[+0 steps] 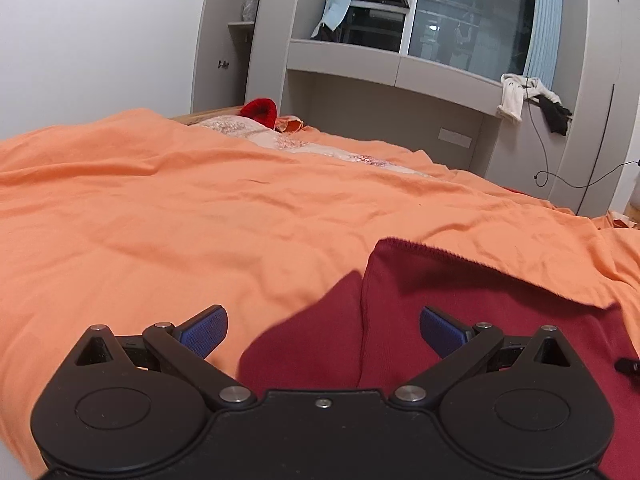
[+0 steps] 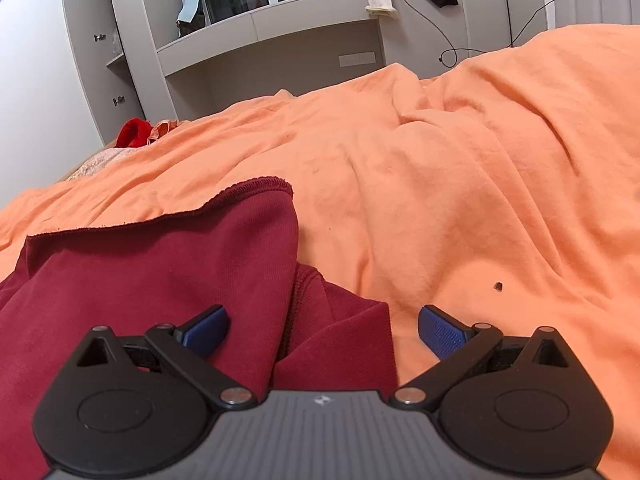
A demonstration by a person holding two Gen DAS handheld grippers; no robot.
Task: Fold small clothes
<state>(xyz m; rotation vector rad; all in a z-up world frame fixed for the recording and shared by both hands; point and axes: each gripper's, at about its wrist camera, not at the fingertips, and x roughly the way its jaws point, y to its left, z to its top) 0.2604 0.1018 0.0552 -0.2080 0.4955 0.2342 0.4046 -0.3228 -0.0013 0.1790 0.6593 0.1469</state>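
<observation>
A dark red knit garment lies on the orange bedsheet, partly folded with one layer over another. My left gripper hovers open over its left edge, blue pads wide apart, nothing between them. In the right wrist view the same dark red garment shows a stitched hem at its far corner. My right gripper is open above the garment's right edge, where a lower layer sticks out. Its left pad is over red cloth, its right pad over the orange sheet.
A bright red fuzzy item and a pale patterned quilt lie at the bed's far end. Grey built-in shelving and a window stand behind. White and black clothes hang off the sill with a dangling cable. A small dark speck sits on the sheet.
</observation>
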